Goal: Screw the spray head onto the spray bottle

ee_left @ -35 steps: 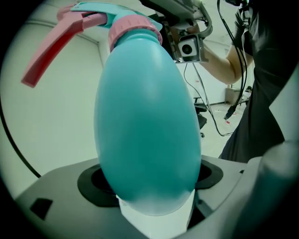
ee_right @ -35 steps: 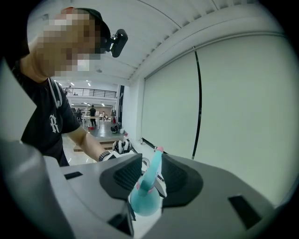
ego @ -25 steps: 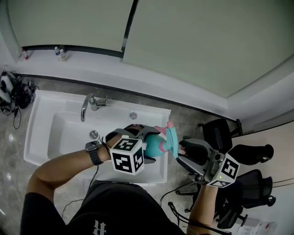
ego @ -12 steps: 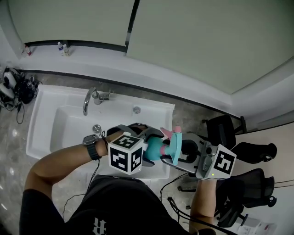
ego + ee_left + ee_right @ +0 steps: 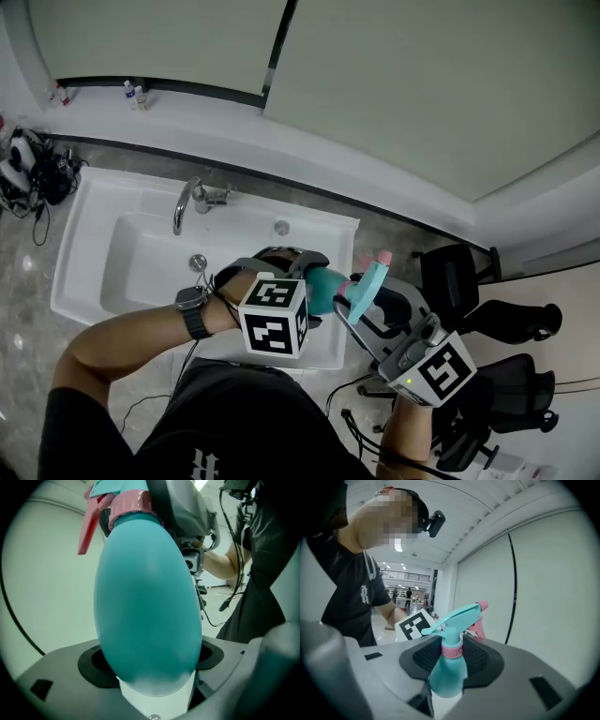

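My left gripper [image 5: 305, 283] has its jaws clamped wide round the belly of the teal spray bottle [image 5: 325, 289], which I hold above the near right corner of the white sink [image 5: 94, 272]. In the left gripper view the bottle's body fills the space between my jaws, and its neck points away from me. The spray head [image 5: 371, 281] sits on that neck, teal with a pink nozzle [image 5: 382, 257] and a pink trigger [image 5: 86, 527]. My right gripper [image 5: 362, 306] comes in from the other side. Its jaws have just been closing, and they sit on the pink collar [image 5: 452, 651] where the head meets the bottle (how far the thread has gone down I cannot tell). The tap [image 5: 185, 204] stands at the sink's far edge, well apart from the bottle.
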The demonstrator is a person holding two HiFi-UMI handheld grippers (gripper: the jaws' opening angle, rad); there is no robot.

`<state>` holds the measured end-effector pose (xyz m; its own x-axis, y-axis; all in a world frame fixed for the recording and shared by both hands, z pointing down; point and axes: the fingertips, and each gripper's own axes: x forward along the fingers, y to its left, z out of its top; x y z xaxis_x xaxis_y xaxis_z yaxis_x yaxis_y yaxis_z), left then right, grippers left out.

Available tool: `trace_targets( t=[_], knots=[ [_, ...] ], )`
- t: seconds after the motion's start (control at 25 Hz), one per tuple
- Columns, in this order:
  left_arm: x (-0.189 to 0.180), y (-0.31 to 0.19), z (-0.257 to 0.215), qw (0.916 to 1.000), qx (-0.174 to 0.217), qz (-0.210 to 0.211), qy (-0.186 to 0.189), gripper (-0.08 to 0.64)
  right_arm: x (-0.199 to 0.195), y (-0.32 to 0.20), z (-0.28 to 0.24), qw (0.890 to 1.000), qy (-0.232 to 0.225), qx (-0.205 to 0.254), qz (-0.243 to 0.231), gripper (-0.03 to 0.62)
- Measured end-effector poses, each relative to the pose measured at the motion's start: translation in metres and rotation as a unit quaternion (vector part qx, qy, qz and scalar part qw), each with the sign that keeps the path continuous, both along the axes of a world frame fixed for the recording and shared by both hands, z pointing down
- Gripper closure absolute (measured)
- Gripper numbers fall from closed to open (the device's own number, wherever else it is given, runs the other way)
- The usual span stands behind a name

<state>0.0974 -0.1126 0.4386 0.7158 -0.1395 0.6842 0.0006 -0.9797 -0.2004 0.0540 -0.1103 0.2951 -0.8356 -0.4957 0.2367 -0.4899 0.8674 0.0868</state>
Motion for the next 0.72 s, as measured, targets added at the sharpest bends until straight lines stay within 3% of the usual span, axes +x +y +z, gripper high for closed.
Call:
trace_targets(
  t=[0.16, 0.36, 0.44, 0.52, 0.72],
  knots=[
    [-0.003, -0.024, 0.001, 0.9956, 0.033, -0.087, -0.006, 0.118, 0.010, -0.018, 0.006, 0.992, -0.047, -0.051, 0.103, 0.453],
    [-0.001, -0.047, 0.023, 0.9856, 0.033, -0.165, -0.010, 0.118, 0.023, -0.043, 0.028, 0.957, -0.079, -0.109, 0.255, 0.453],
    [0.003, -0.048, 0.030, 0.9853, 0.015, -0.170, 0.003, 0.118, 0.025, -0.048, 0.035, 0.945, -0.088, -0.121, 0.290, 0.453],
    [0.008, -0.046, 0.032, 0.9873, 0.003, -0.158, 0.019, 0.118, 0.026, -0.050, 0.039, 0.941, -0.088, -0.126, 0.301, 0.451],
    [0.020, -0.038, 0.020, 0.9914, -0.013, -0.116, 0.059, 0.118, 0.023, -0.042, 0.032, 0.949, -0.081, -0.121, 0.280, 0.451]
  ],
)
